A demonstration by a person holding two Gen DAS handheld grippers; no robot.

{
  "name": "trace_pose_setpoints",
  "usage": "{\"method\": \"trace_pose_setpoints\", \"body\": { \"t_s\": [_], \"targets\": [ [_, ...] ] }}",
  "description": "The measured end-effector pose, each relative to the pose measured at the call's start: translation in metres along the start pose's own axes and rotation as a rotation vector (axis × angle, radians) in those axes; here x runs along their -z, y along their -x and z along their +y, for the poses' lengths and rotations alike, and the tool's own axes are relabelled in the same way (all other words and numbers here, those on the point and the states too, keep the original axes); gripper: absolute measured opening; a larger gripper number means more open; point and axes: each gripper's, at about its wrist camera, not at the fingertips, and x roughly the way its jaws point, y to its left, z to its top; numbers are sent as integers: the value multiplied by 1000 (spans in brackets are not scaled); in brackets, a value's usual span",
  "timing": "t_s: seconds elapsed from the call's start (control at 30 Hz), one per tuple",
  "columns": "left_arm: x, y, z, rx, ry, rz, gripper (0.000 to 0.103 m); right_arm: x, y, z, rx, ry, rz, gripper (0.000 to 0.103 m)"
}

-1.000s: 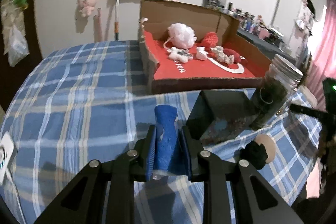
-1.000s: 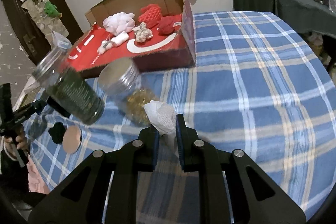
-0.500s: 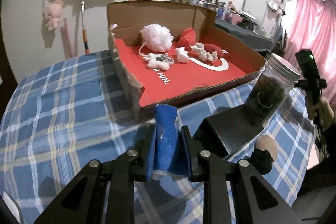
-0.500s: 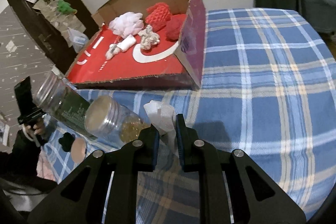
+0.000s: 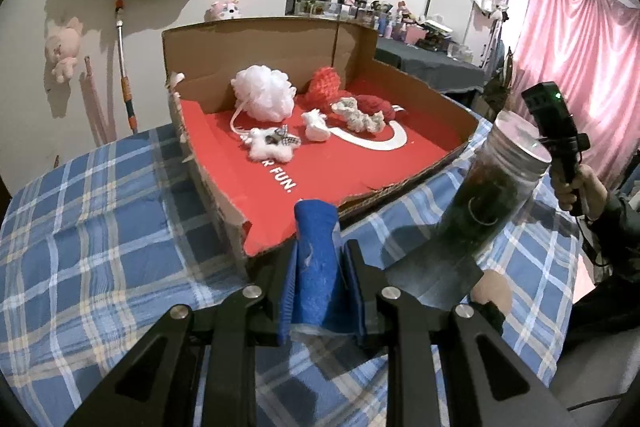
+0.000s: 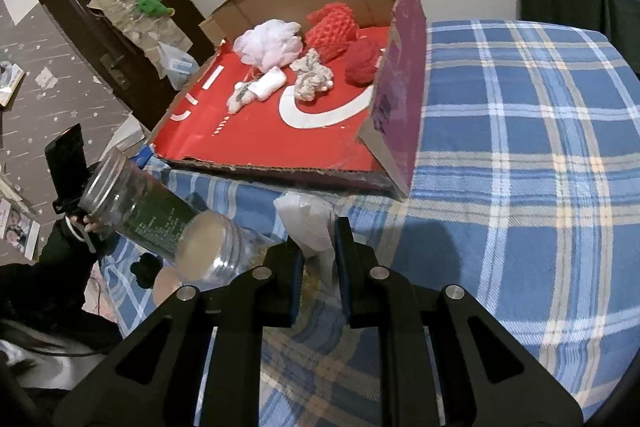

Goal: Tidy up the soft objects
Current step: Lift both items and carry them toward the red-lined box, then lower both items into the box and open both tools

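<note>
Two grippers are loaded: my left gripper [image 5: 322, 283] clenches a blue cloth [image 5: 316, 259], my right gripper [image 6: 318, 259] a white cloth [image 6: 310, 227], both near the cardboard box [image 6: 400, 107]. Only my right view shows a second jar [image 6: 208, 255] lying beside the dark jar [image 6: 132, 207].

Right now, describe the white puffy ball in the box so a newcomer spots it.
Find the open cardboard box with the red floor on the plaid cloth. Deep inside sits the white mesh pouf, beside a red knit piece. It is the only round, frilly white item, with a loop cord.
</note>
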Motion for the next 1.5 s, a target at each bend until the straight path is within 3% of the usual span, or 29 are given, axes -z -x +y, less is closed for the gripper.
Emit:
{"method": "trace_pose_setpoints", "body": {
  "t_s": [0.6, 0.73, 0.97, 1.1, 1.3, 1.5],
  "targets": [
    [-42, -13, -4, 83, 19, -44, 24, -51, -18, 28, -76, 105, 31, 14],
    [-57, -30, -12, 50, 1, -13, 24, -65, -29, 38, -11, 117, 32, 14],
    [-72, -69, -8, -89, 54, 124, 24, -79, -68, 65, 344, 292, 110, 14],
    [-77, -89, -1, -160, 87, 195, 24, -85, -90, 71, 434, 341, 163, 14],
    [-81, -111, 6, -226, 108, 259, 25, -96, -112, 63, 489, 328, 237, 15],
    [-81, -122, 10, -230, 129, 294, 25, -103, -118, 56, 475, 296, 263, 15]
  ]
}}
